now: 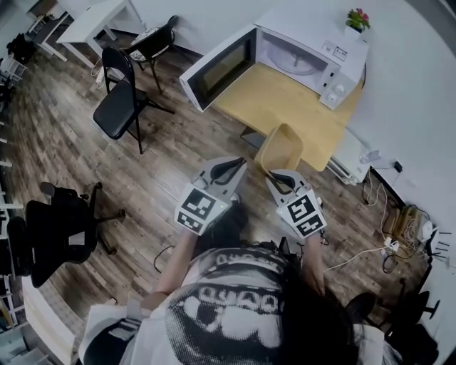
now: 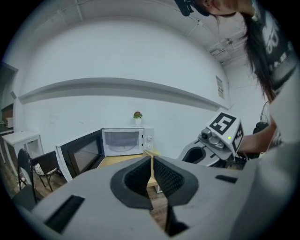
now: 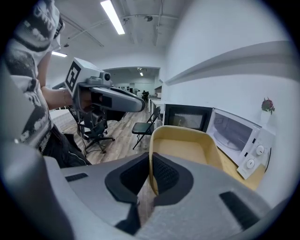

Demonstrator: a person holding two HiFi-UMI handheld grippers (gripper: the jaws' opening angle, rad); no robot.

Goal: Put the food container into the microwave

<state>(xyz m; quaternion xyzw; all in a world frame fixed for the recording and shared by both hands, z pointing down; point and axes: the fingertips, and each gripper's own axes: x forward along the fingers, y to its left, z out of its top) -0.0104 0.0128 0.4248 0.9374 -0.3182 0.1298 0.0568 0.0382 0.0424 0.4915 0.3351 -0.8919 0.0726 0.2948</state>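
Note:
A tan, empty food container (image 1: 280, 148) hangs in the air just in front of the wooden table (image 1: 285, 107). My right gripper (image 1: 274, 175) is shut on its near rim, and the tray (image 3: 187, 145) fills the middle of the right gripper view. The white microwave (image 1: 299, 60) stands at the back of the table with its door (image 1: 221, 68) swung wide open to the left and its cavity empty. My left gripper (image 1: 239, 162) floats beside the container's left side, jaws together and holding nothing. It faces the microwave (image 2: 123, 140) from a distance.
A small potted plant (image 1: 356, 19) sits on top of the microwave. Black folding chairs (image 1: 121, 100) stand on the wood floor left of the table, and an office chair (image 1: 57, 228) is nearer on the left. Cables and a power strip (image 1: 399, 228) lie by the right wall.

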